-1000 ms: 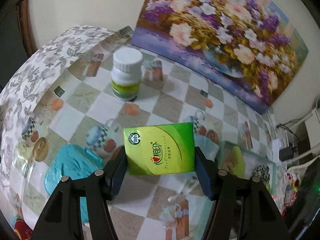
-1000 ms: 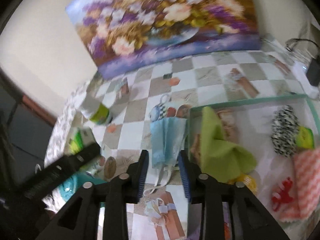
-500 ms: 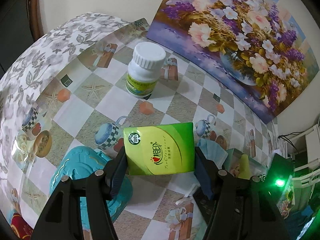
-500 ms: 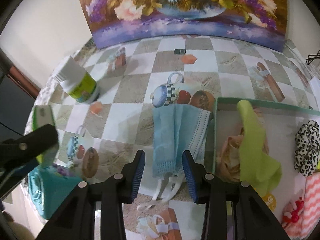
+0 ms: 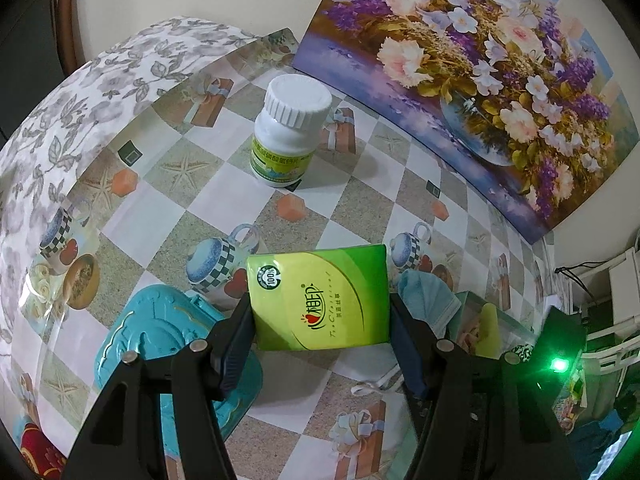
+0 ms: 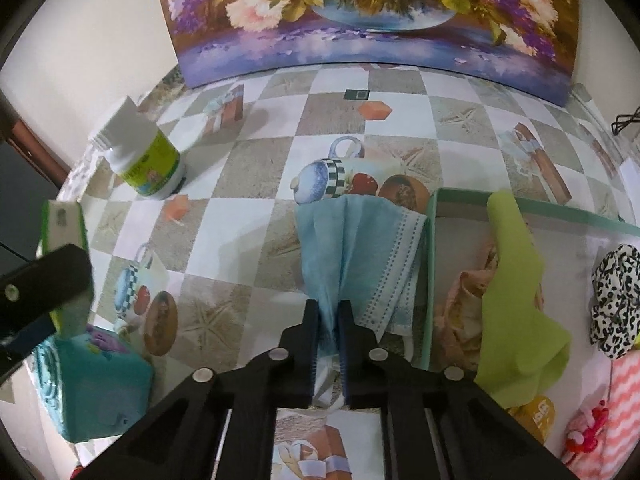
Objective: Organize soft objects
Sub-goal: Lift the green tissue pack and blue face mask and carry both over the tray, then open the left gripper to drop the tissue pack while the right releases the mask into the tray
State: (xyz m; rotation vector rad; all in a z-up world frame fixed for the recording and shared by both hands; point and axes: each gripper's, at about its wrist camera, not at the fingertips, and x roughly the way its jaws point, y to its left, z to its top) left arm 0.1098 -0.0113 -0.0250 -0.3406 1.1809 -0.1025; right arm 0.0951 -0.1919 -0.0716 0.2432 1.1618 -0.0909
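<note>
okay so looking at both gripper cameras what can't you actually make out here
- Face mask: in the right wrist view, its ear loops are mostly hidden behind the right hand-held gripper.
- Tray: its near and right sides are cut off by the frame edge.
- Pill bottle: the label print is too small to read.

A white pill bottle [image 5: 288, 132] (green label) stands near the flower painting [image 5: 472, 68].

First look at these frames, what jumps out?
The green tissue pack clamped in the left claw, held above the checkered table. Then the right claw, just closed on the blue mask that lies beside the tray of soft things. Behind both stands a big flower painting.
</note>
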